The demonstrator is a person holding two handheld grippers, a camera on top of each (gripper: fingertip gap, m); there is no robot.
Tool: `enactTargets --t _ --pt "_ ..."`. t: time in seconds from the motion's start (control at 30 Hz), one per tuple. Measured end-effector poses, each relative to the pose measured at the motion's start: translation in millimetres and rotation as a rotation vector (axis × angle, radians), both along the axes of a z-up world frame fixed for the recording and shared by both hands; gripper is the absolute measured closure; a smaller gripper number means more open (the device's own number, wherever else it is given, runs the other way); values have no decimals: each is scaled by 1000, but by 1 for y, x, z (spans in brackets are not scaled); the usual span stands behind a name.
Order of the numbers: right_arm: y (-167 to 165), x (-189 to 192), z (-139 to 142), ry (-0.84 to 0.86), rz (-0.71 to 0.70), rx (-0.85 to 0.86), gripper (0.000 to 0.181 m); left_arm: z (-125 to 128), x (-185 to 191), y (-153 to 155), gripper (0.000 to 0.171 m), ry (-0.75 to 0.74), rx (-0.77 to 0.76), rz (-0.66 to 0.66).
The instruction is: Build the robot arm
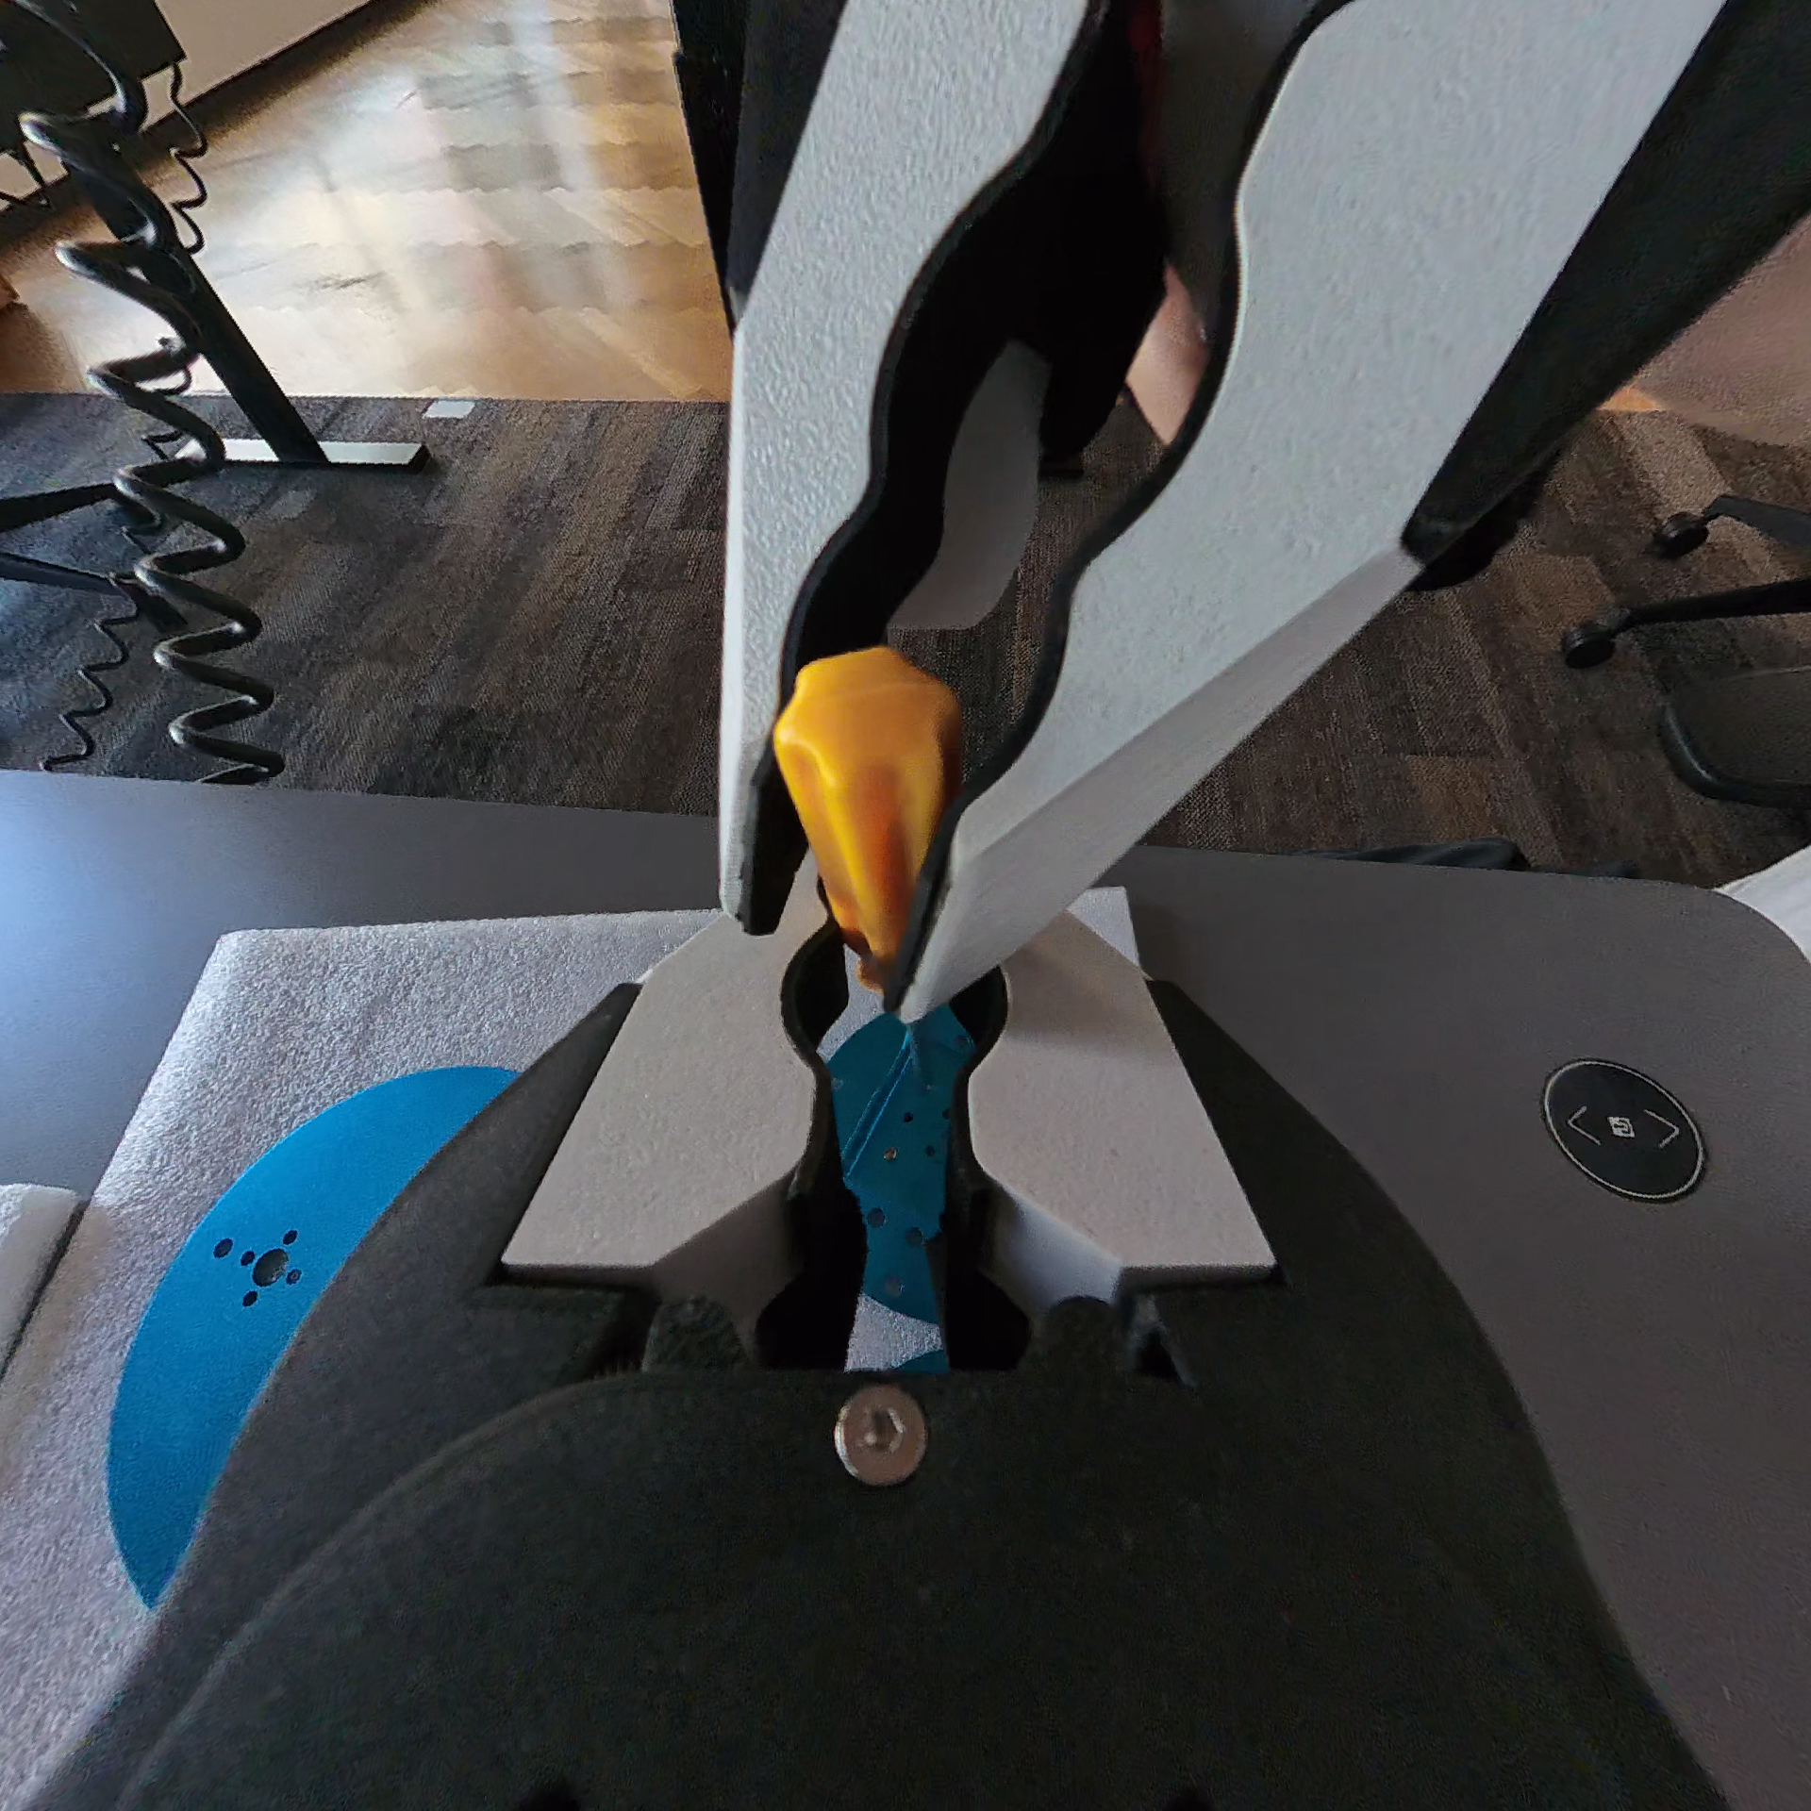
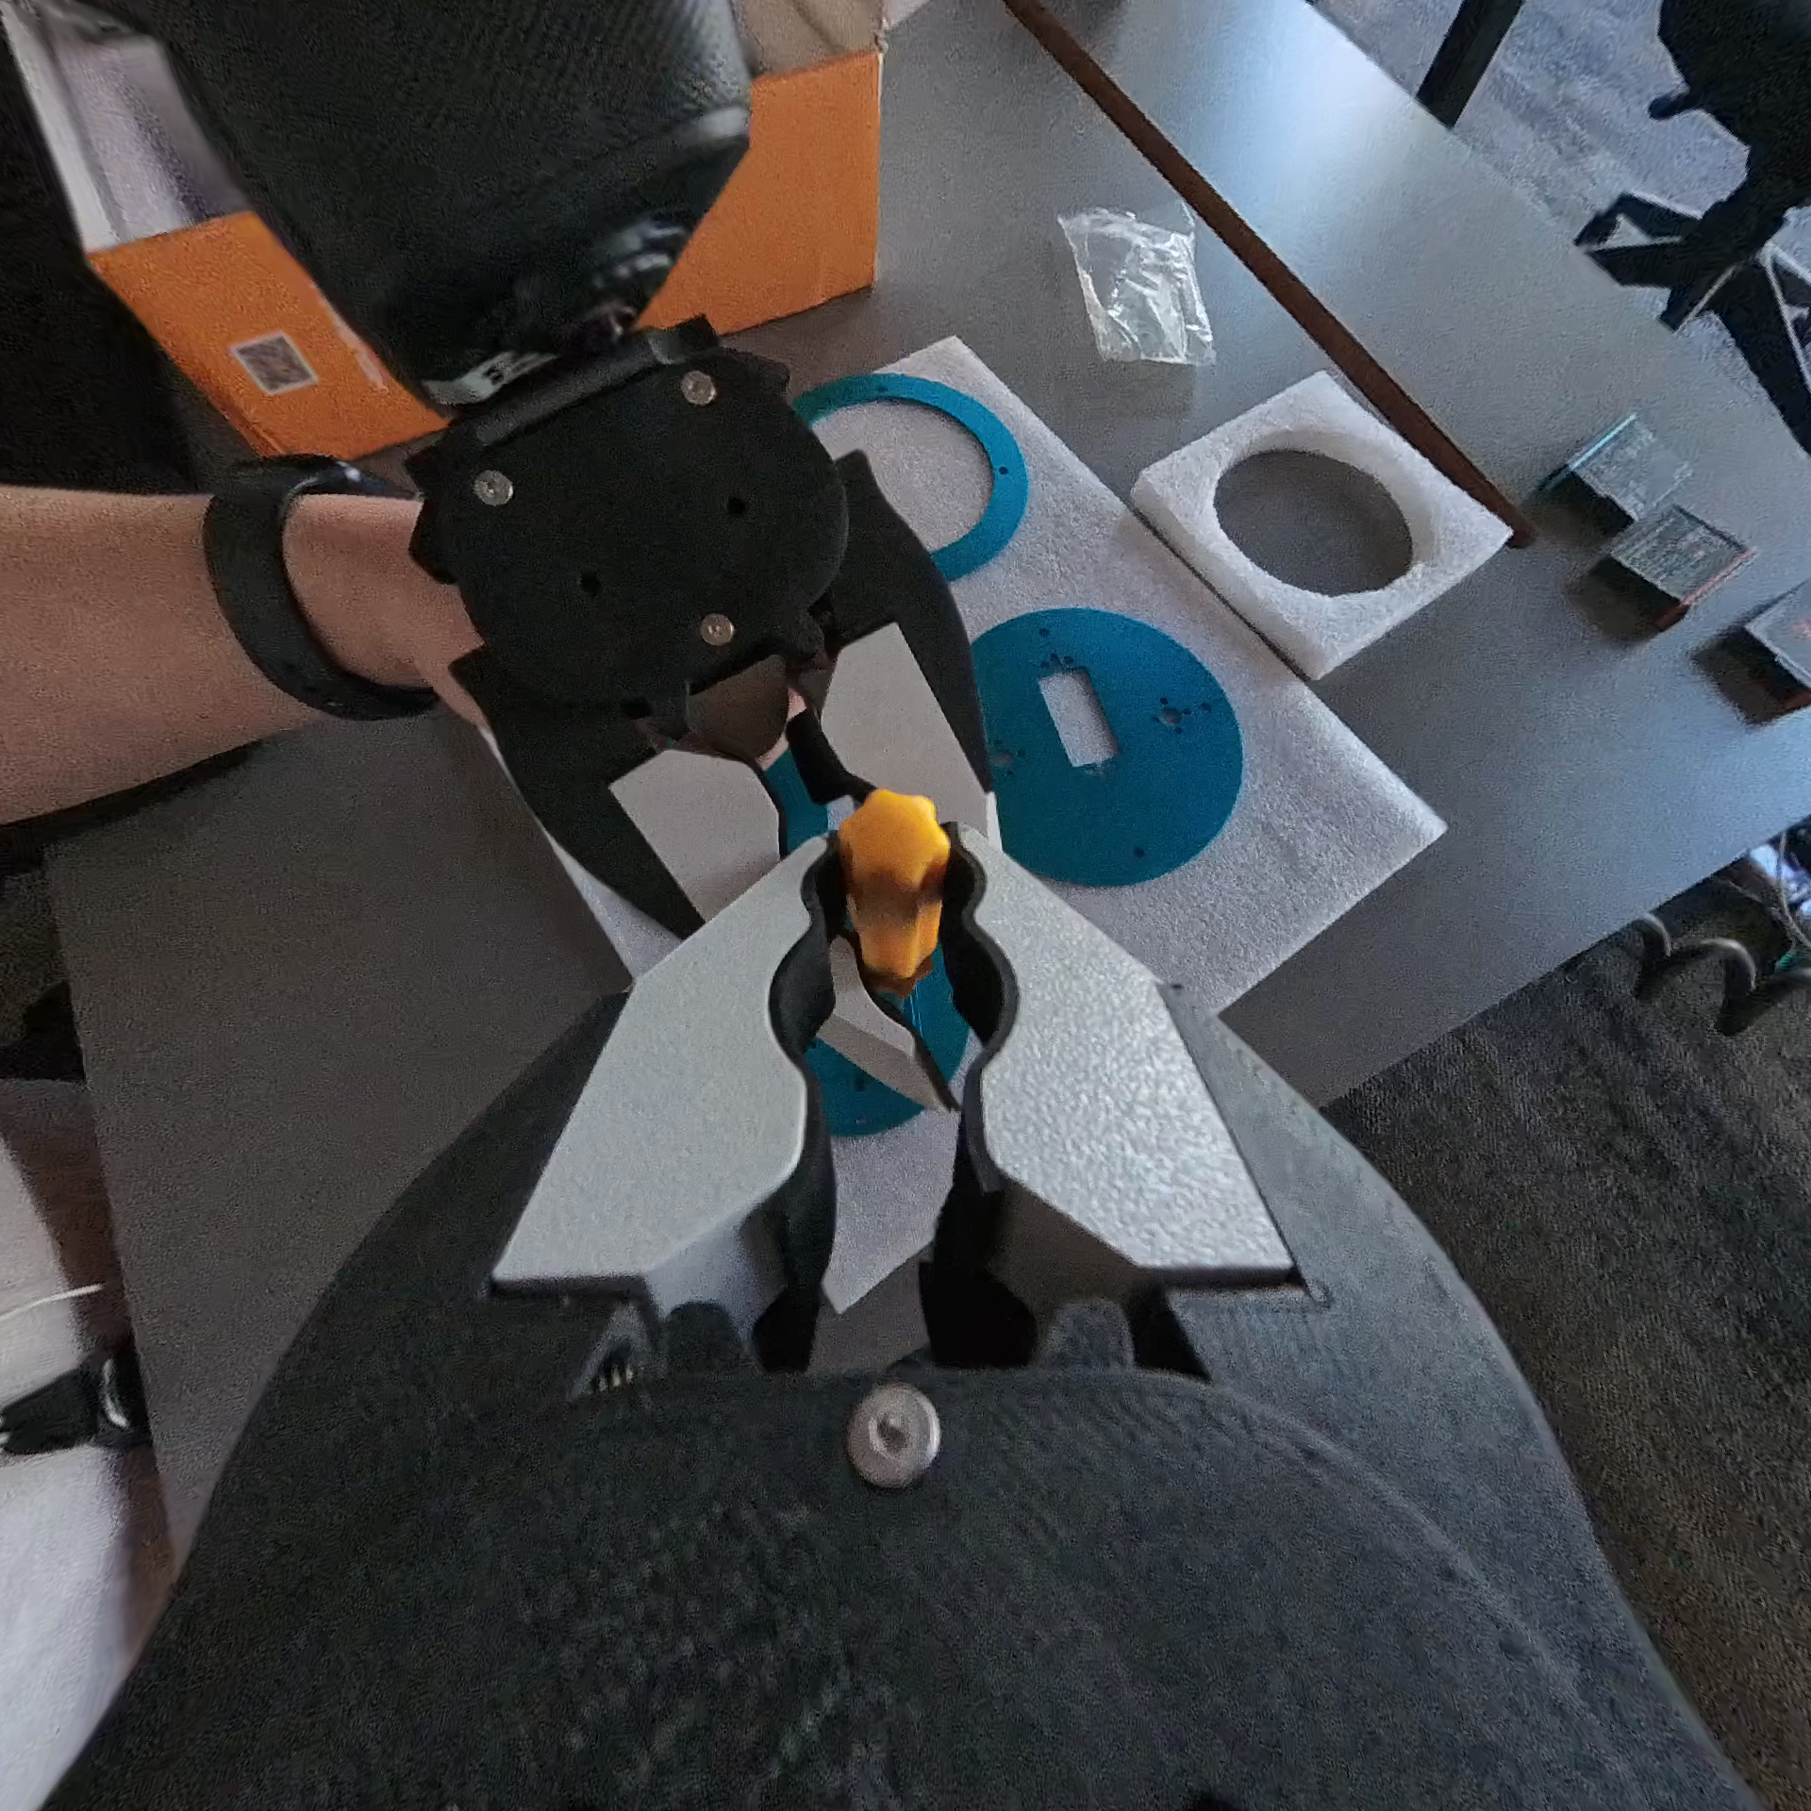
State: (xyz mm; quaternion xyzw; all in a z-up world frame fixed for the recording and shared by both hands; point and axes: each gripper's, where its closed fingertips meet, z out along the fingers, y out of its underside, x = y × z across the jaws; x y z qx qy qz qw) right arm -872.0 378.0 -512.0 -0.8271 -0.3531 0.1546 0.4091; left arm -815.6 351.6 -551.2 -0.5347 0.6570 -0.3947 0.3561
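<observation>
My right gripper (image 2: 892,853) is shut on the orange handle of a small screwdriver (image 2: 892,882), shaft pointing down. In the left wrist view it (image 1: 833,941) comes in from above with the screwdriver (image 1: 867,774). The shaft reaches down to a blue perforated disc (image 1: 294,1323) lying on white foam (image 1: 323,990). My left gripper (image 1: 897,1019) lies low over that disc with its jaws a narrow gap apart. Its tips are hidden behind the right gripper, so I cannot tell whether it holds anything. In the right wrist view a hand (image 2: 147,627) holds the left gripper (image 2: 926,1029).
On the foam sheet (image 2: 1323,804) lie a blue disc with a rectangular cutout (image 2: 1127,784) and a blue ring (image 2: 1000,461). Beyond are a foam block with a round hole (image 2: 1450,549), a plastic bag (image 2: 1137,284), an orange box (image 2: 784,225) and small dark boxes (image 2: 1676,559). The table edge is close. The gap from one gripper's tips to the other's is roughly 6 cm.
</observation>
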Motion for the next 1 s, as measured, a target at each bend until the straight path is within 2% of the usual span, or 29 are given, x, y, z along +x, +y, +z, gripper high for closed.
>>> enactTargets --t 0.07,0.17,0.27,0.33,0.47,0.5,0.57,0.63,0.67,0.73,0.8,0.87,1.0 --pt "-6 -3 2 43 99 -4 161 0 0 -3 158 1 17 -8" --pt "-13 -5 6 200 222 -92 162 -1 2 -5 159 11 33 -23" --pt "-13 -1 5 165 278 -27 164 -1 4 -5 159 15 35 -19" --pt "-8 0 5 105 213 43 165 -1 4 -3 159 15 26 -10" --pt "6 8 6 203 -182 76 164 -2 3 2 159 25 12 17" --pt "5 10 7 201 -242 100 164 -2 3 1 160 25 22 7" --pt "2 8 8 198 -245 134 164 -2 2 -2 160 21 45 -11" --pt "-2 6 7 218 -146 104 161 -2 3 -3 161 15 46 -11" --pt "-5 3 7 253 -83 67 151 -2 3 -4 160 17 47 -17" --pt "-10 0 9 327 30 -1 154 -2 3 -5 160 22 54 -24" --pt "-9 3 8 318 62 8 161 -2 4 -5 160 21 50 -17" --pt "-4 6 8 258 2 82 163 -2 4 -2 160 28 44 -1" --pt "6 12 7 158 -281 186 163 -3 5 3 158 37 35 35"
